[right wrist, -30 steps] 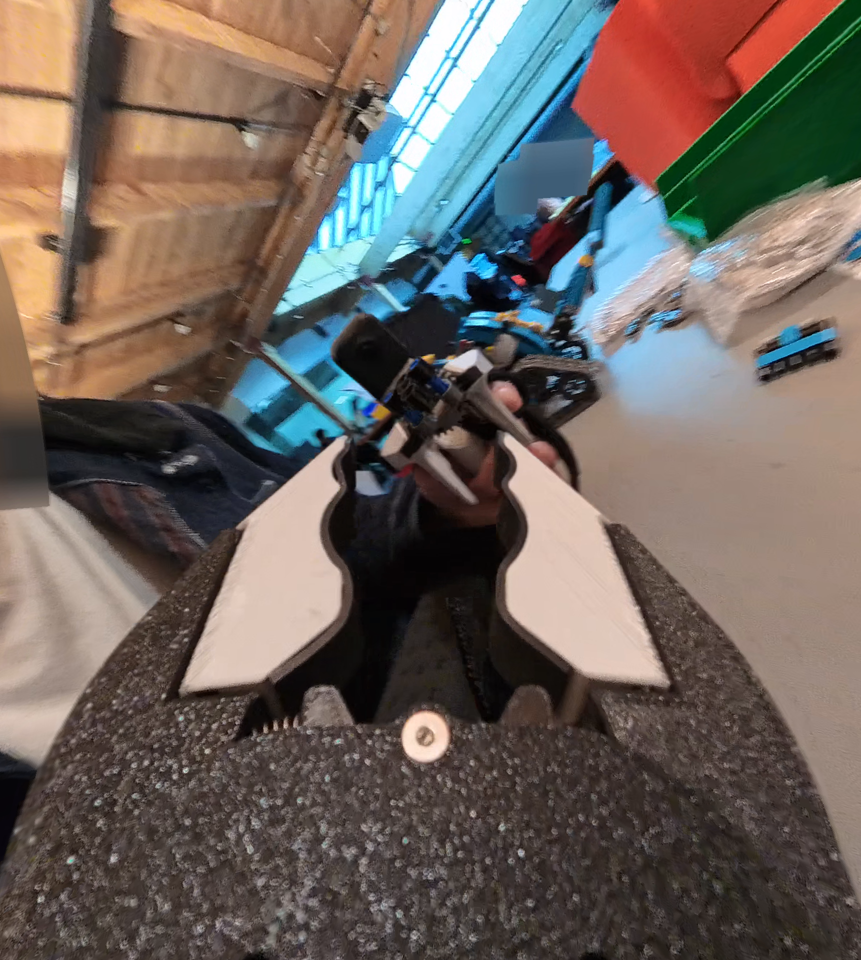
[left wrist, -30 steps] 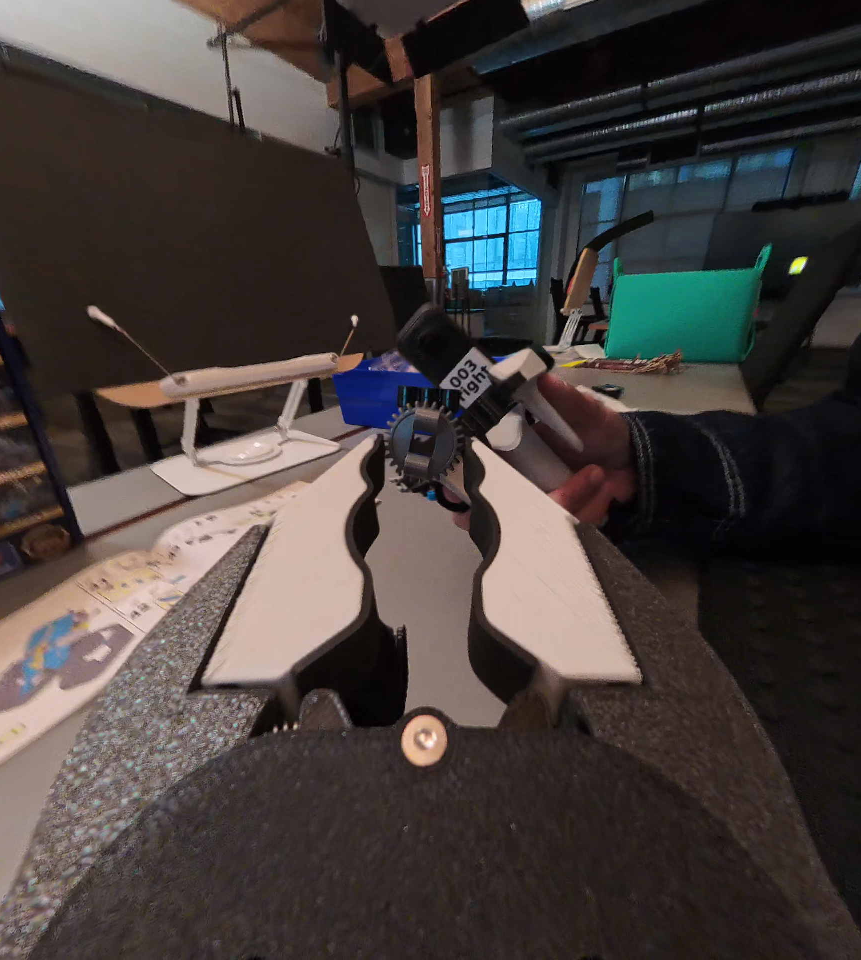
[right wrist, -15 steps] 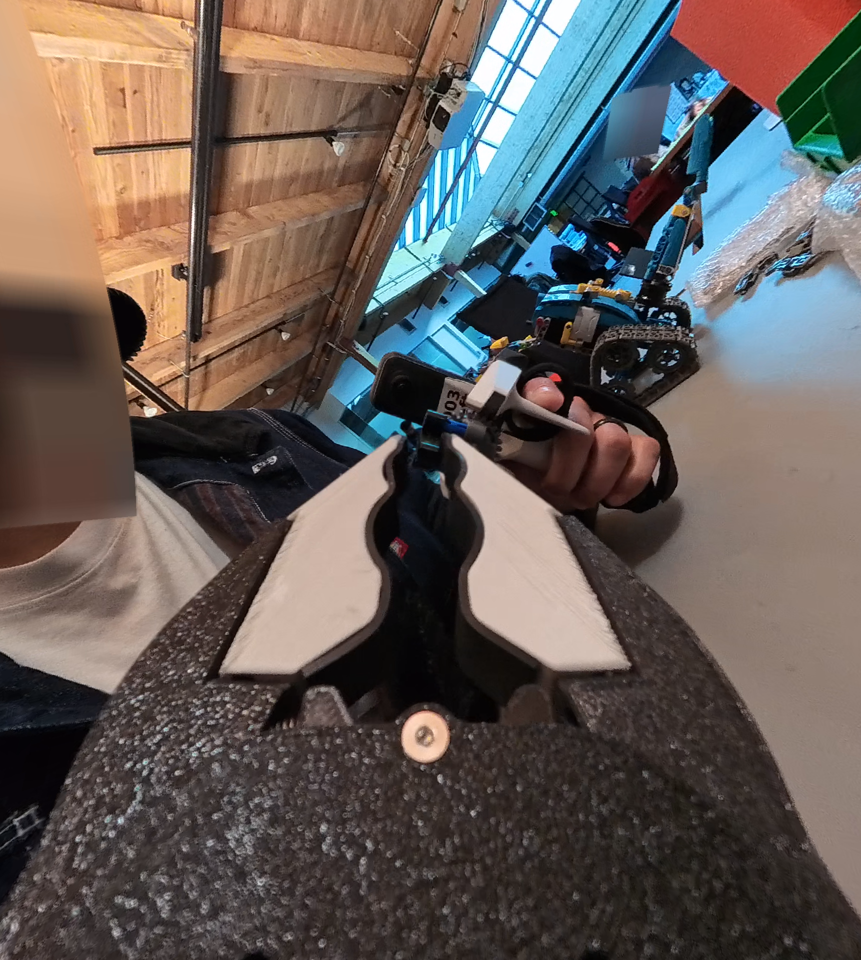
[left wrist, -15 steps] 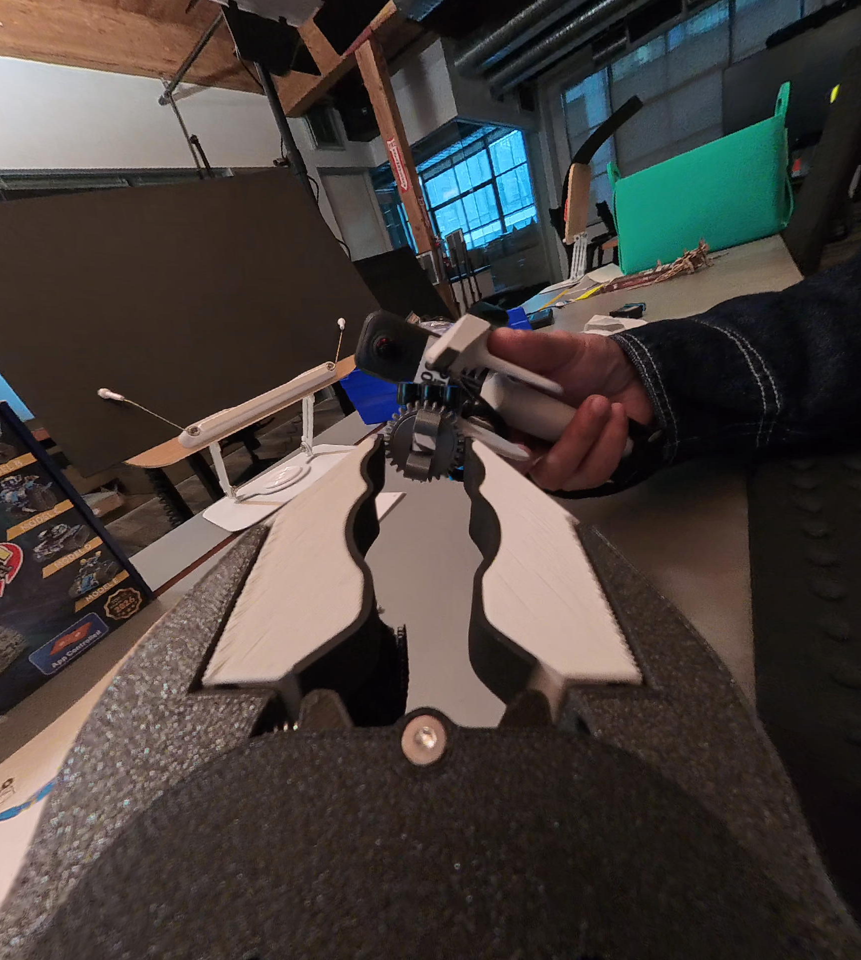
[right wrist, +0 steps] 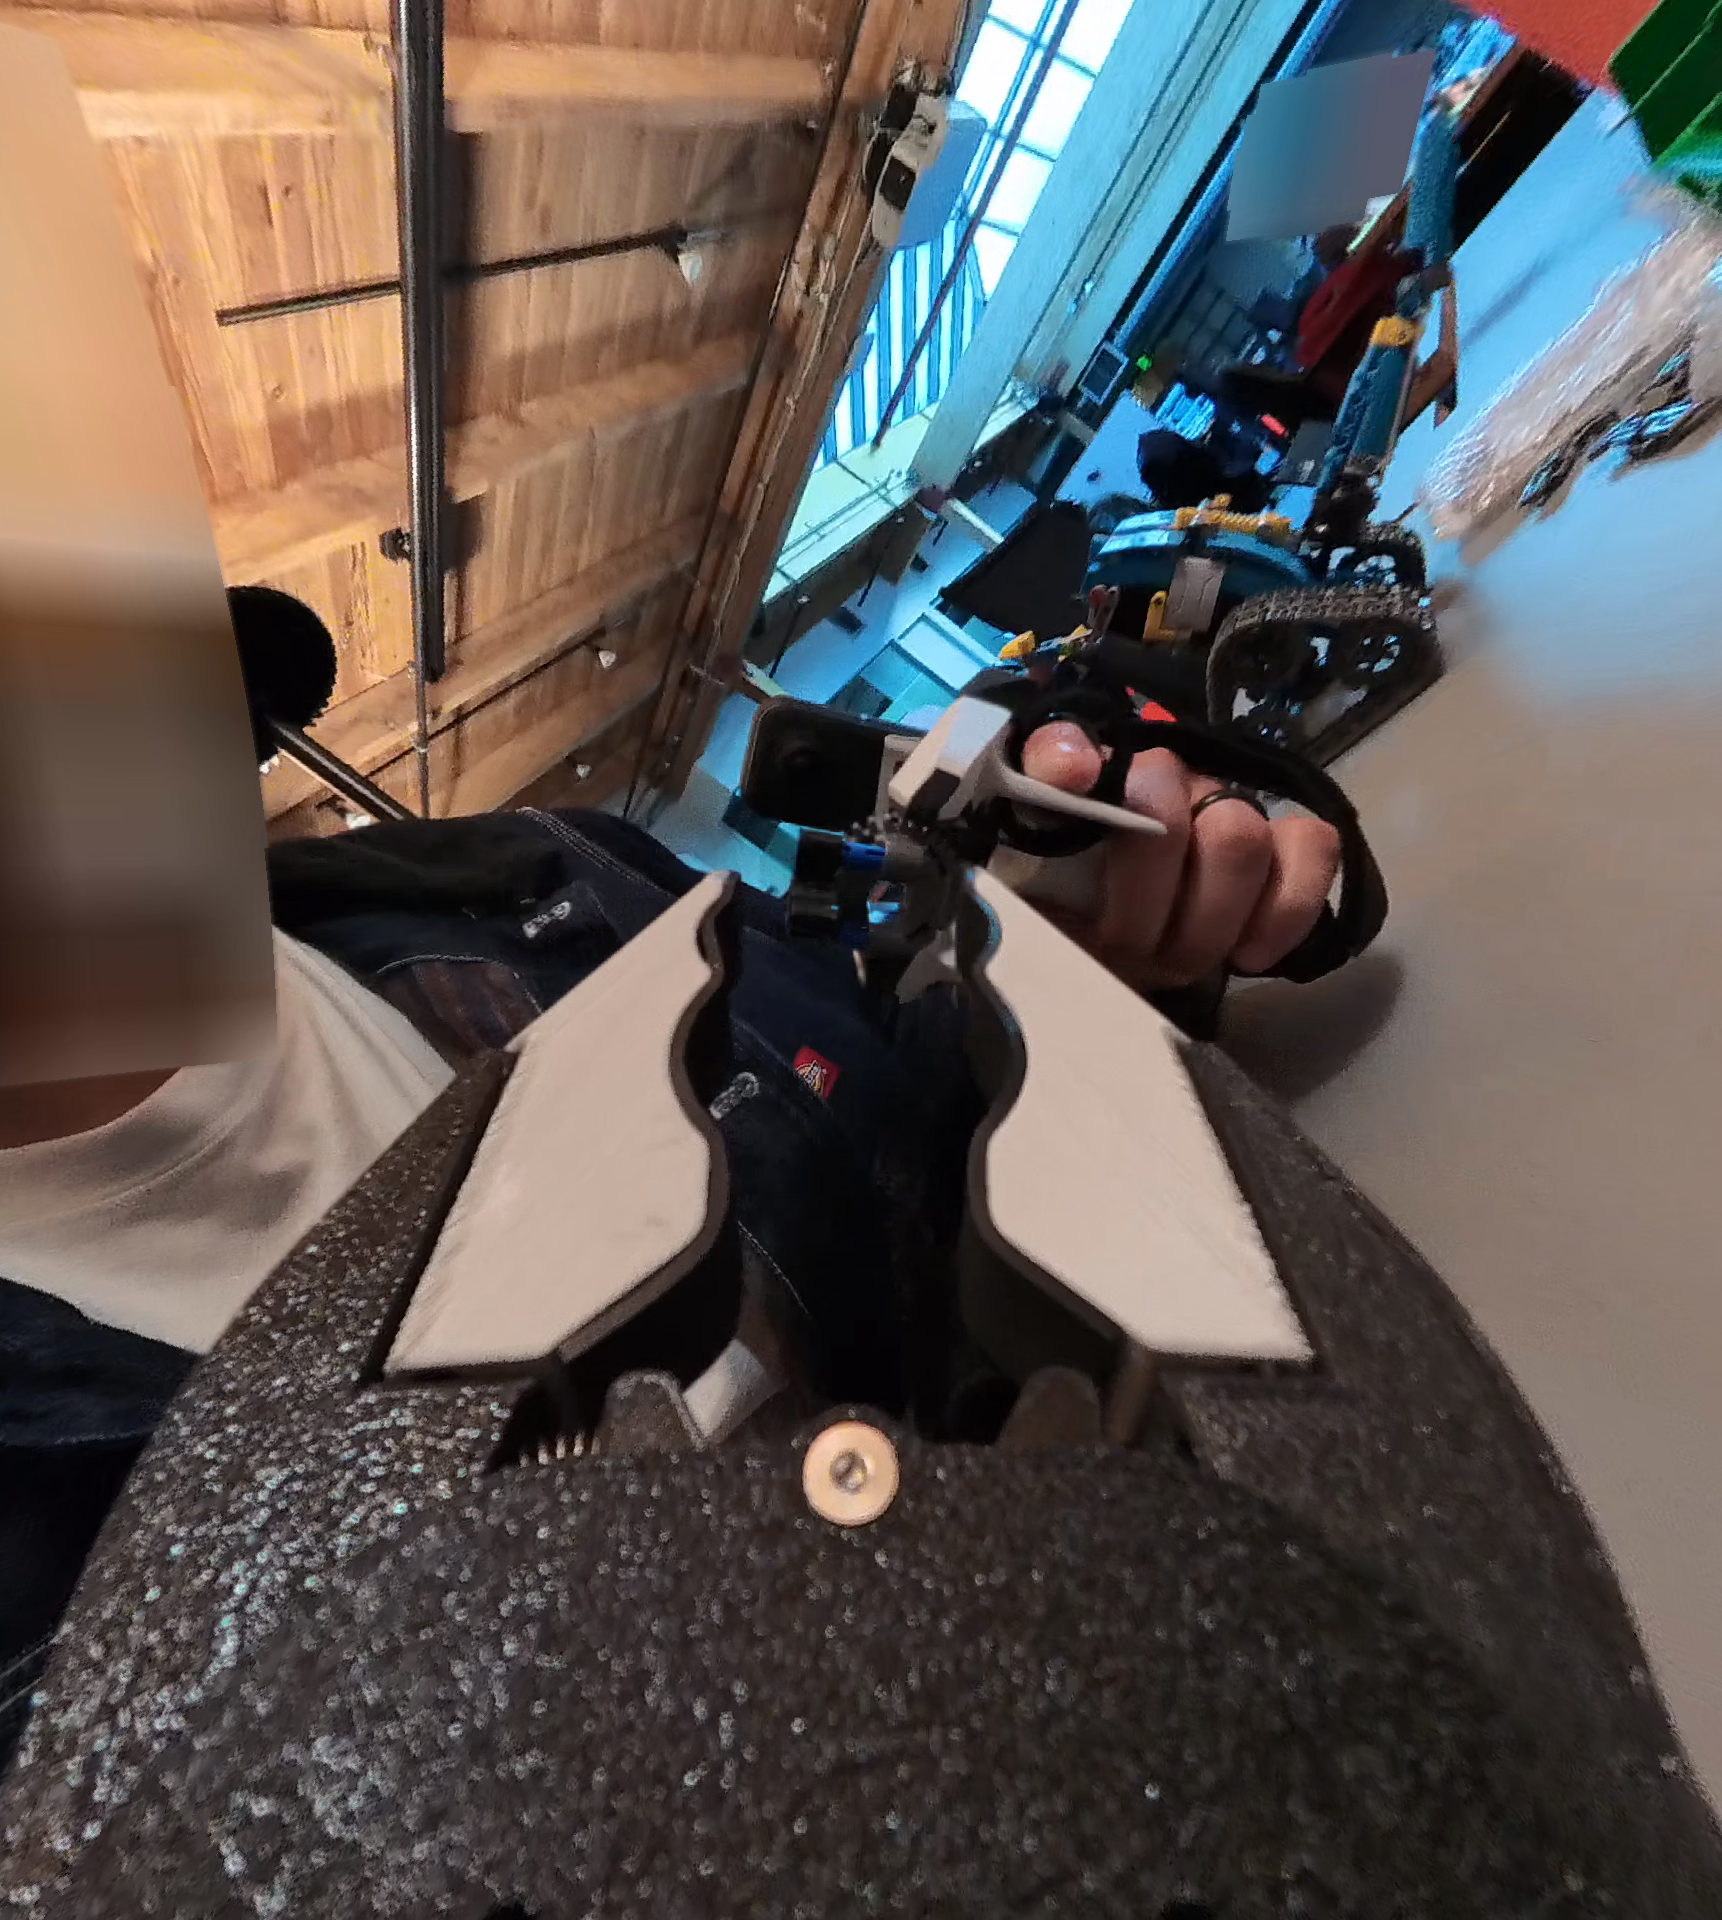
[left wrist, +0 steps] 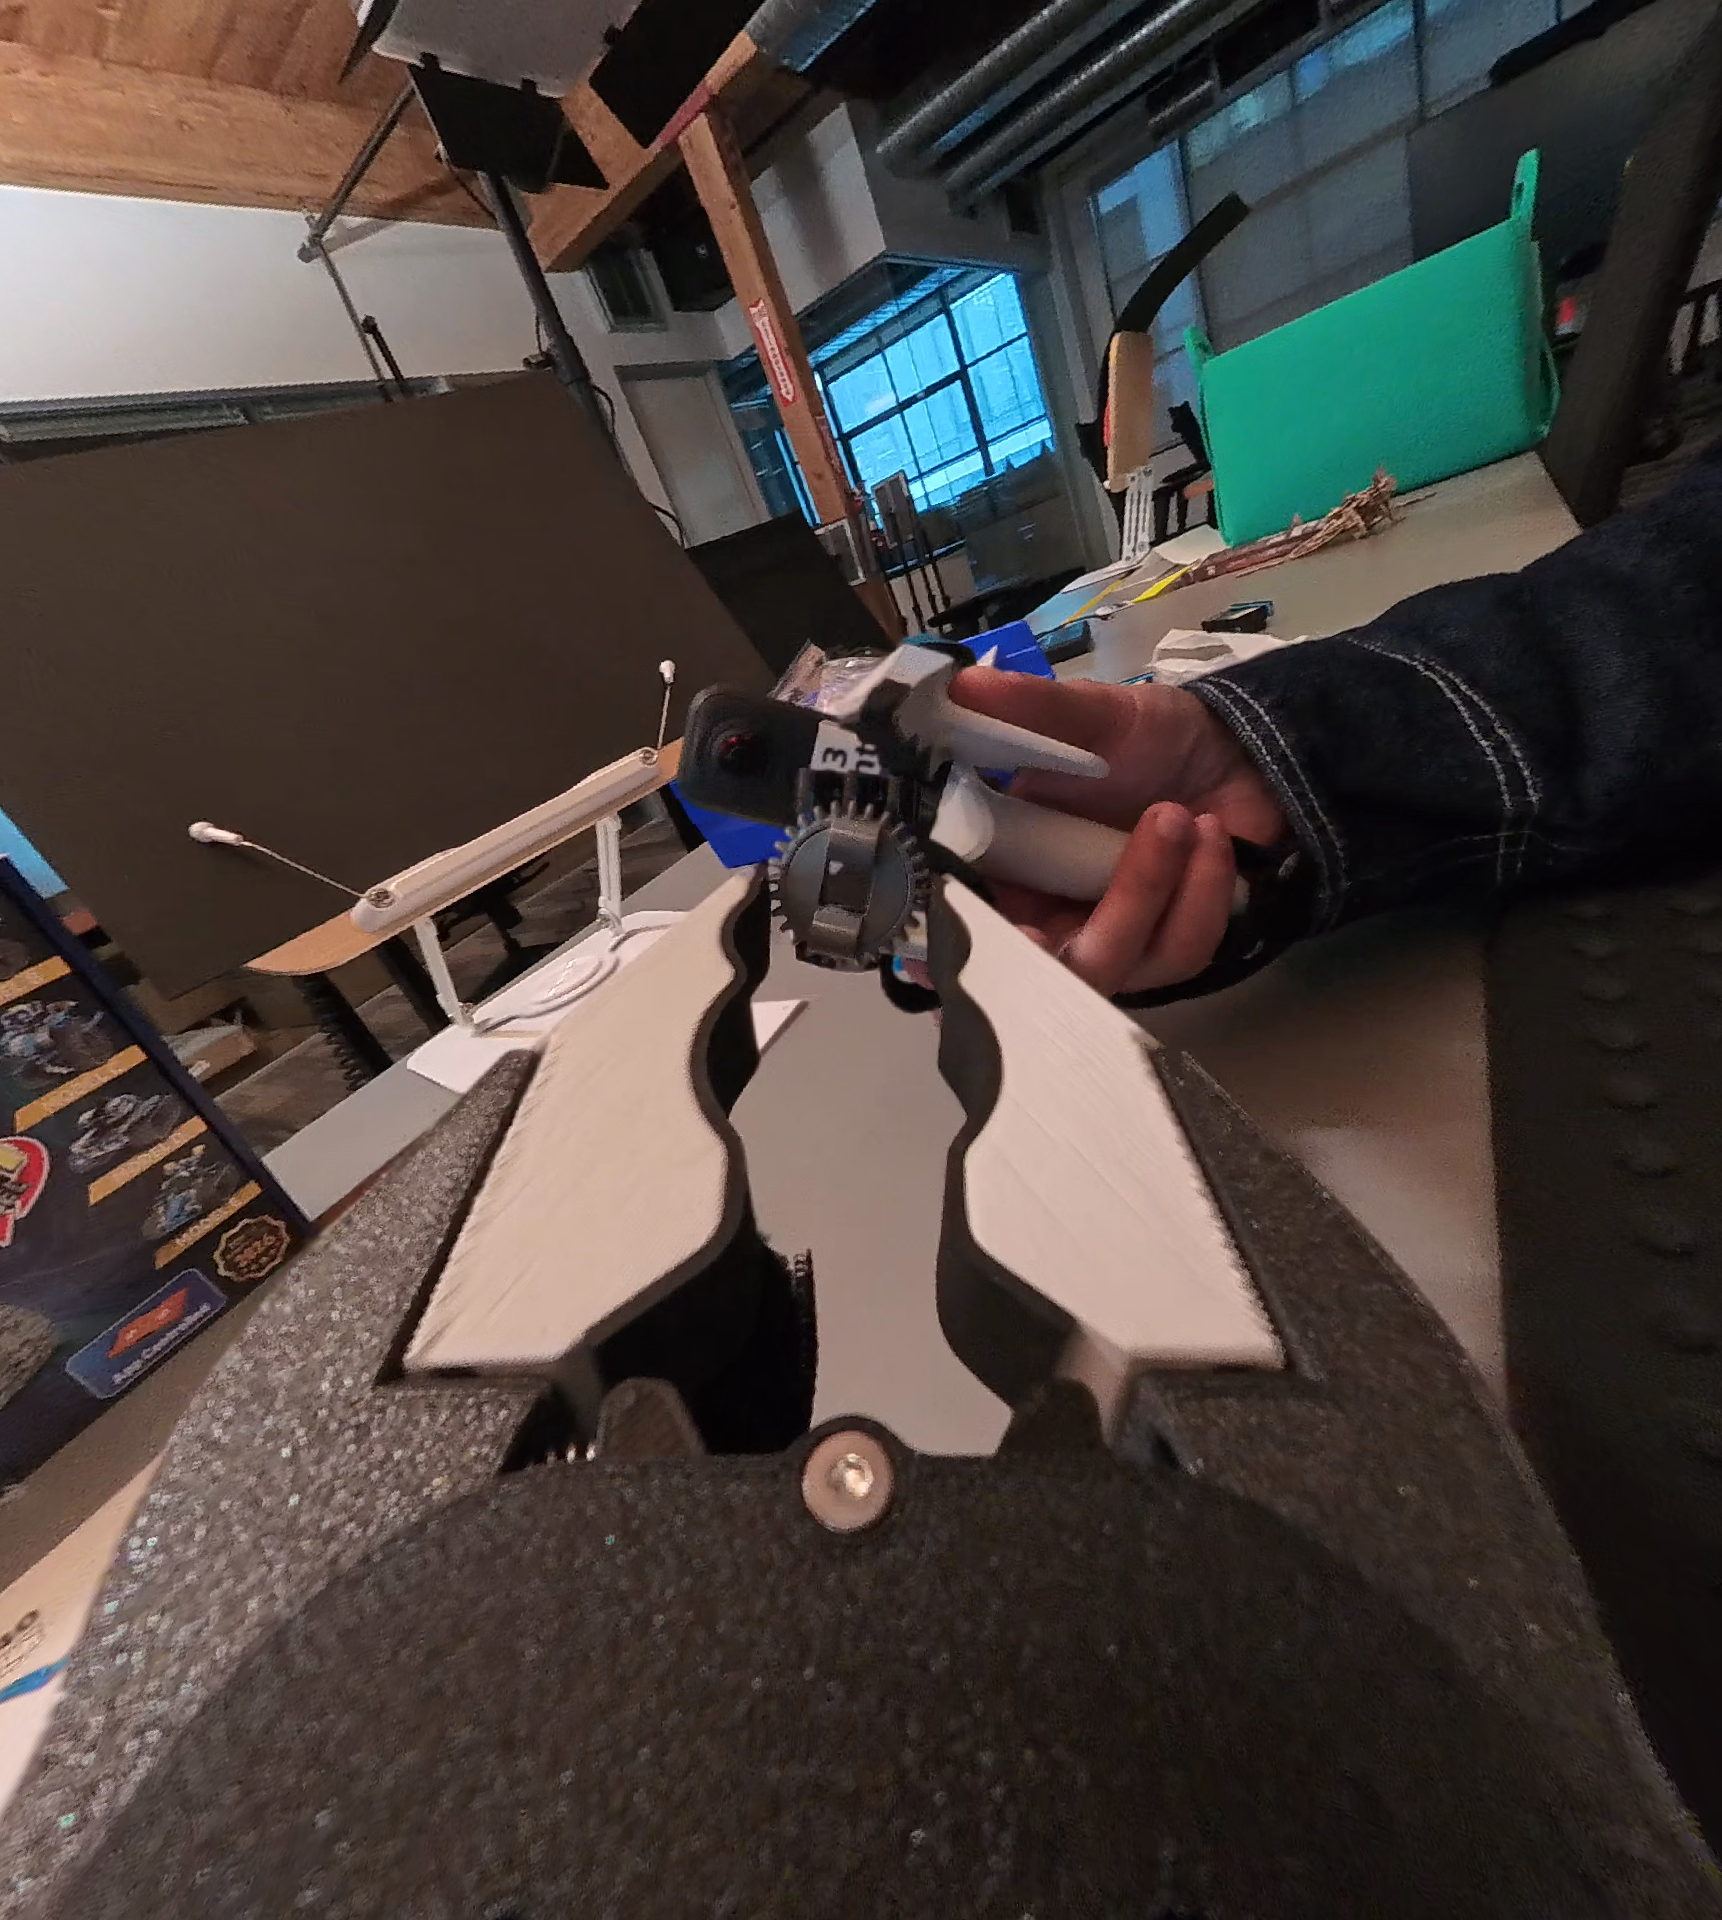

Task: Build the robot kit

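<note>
**A:** How many grippers are in shot?
**B:** Two: the left gripper [left wrist: 846, 899] and the right gripper [right wrist: 855, 885].
**A:** And hands?
**B:** Two as well: one right hand [left wrist: 1148, 831] and one left hand [right wrist: 1200, 862].
**A:** What else is there?
**B:** One gear [left wrist: 841, 883], one box [left wrist: 57, 1195], one green bin [left wrist: 1376, 405], one white stand [left wrist: 514, 852] and one tracked model [right wrist: 1293, 623].

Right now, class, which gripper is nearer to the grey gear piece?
Left. The left gripper has the grey gear piece pinched between its fingertips. The right gripper is open, its fingertips either side of the piece, one clearly apart from it.
</note>
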Motion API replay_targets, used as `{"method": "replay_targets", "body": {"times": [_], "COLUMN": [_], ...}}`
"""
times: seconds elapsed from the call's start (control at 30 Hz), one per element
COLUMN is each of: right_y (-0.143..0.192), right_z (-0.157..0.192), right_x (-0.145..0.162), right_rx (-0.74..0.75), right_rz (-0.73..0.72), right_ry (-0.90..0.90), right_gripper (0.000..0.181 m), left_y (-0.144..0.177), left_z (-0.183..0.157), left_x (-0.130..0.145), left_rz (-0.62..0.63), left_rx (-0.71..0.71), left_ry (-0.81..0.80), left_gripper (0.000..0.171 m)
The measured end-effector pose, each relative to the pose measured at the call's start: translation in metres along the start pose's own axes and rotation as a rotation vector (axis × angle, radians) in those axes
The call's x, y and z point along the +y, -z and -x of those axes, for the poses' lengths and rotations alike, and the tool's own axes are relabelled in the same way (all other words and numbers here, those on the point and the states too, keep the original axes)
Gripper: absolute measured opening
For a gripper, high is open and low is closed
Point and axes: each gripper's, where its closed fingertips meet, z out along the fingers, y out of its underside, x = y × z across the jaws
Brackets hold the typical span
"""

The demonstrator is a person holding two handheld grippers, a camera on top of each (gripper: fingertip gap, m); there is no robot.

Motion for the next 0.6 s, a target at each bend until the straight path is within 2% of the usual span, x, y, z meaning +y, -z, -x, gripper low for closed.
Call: {"method": "replay_targets", "body": {"times": [0.13,0.4,0.47,0.57,0.6], "right_y": [-0.001,0.002,0.004,0.005,0.005], "right_z": [0.004,-0.002,-0.009,-0.010,-0.011], "right_x": [-0.002,0.001,0.001,-0.002,-0.003], "right_rx": [-0.038,0.021,0.115,0.262,0.310], "right_rz": [-0.017,0.012,0.032,0.085,0.100], "right_ry": [-0.016,0.025,0.114,0.387,0.474], "right_gripper": [0.028,0.023,0.023,0.023,0.023], "left_y": [0.000,-0.002,-0.002,0.001,0.003], "left_z": [-0.004,-0.005,-0.002,0.014,0.016], "left_x": [-0.001,0.005,0.009,0.004,0.000], "left_rz": [-0.006,0.025,0.031,-0.021,-0.051], "left_rx": [0.017,0.020,0.032,0.058,0.093], "left_ry": [-0.003,-0.001,0.153,0.509,0.629], "left_gripper": [0.030,0.029,0.030,0.059,0.061]}}
